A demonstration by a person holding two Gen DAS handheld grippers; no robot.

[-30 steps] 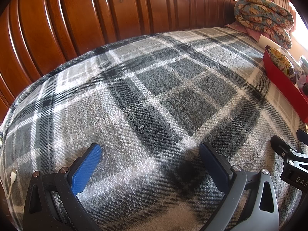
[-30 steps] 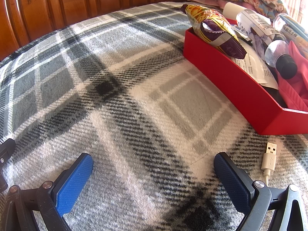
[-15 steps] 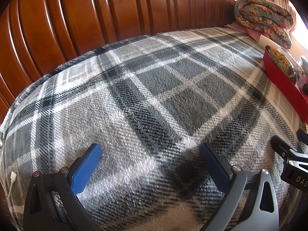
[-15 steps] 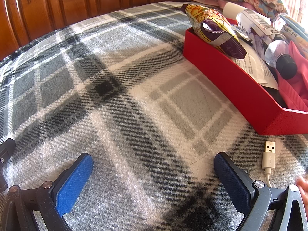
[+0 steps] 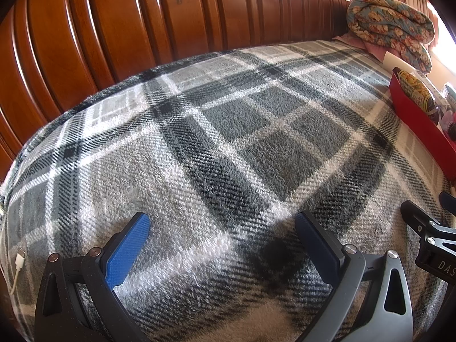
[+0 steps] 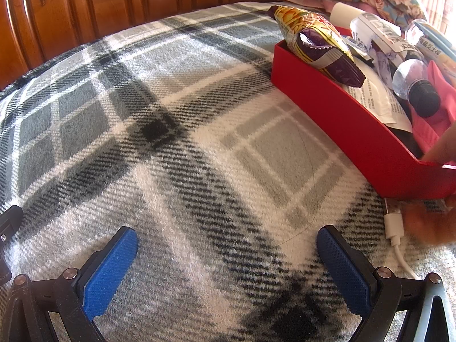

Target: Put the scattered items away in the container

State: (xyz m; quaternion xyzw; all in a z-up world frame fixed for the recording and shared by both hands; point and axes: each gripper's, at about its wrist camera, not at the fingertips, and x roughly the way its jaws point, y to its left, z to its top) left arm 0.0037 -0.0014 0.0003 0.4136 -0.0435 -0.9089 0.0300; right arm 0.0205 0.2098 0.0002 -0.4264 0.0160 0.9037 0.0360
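A red box (image 6: 336, 119) sits on the plaid blanket at the right, holding a yellow and purple snack bag (image 6: 319, 42), plastic bottles (image 6: 410, 82), a printed paper and pink cloth. It also shows at the right edge of the left wrist view as the red box (image 5: 419, 122). A white USB cable (image 6: 394, 225) lies on the blanket just below the box. A blurred hand (image 6: 439, 148) reaches in at the box's near corner and over the cable. My right gripper (image 6: 228, 259) is open and empty over the blanket. My left gripper (image 5: 222, 242) is open and empty too.
A wooden headboard (image 5: 142, 22) runs along the far side of the bed. A folded floral quilt (image 5: 393, 25) lies behind the box. Another white cable plug (image 5: 20, 259) rests at the blanket's left edge. The right gripper's body (image 5: 430, 236) shows beside my left gripper.
A hand has come in from the right, reaching the box's near corner and partly covering the USB plug. Both grippers have stayed still and open.
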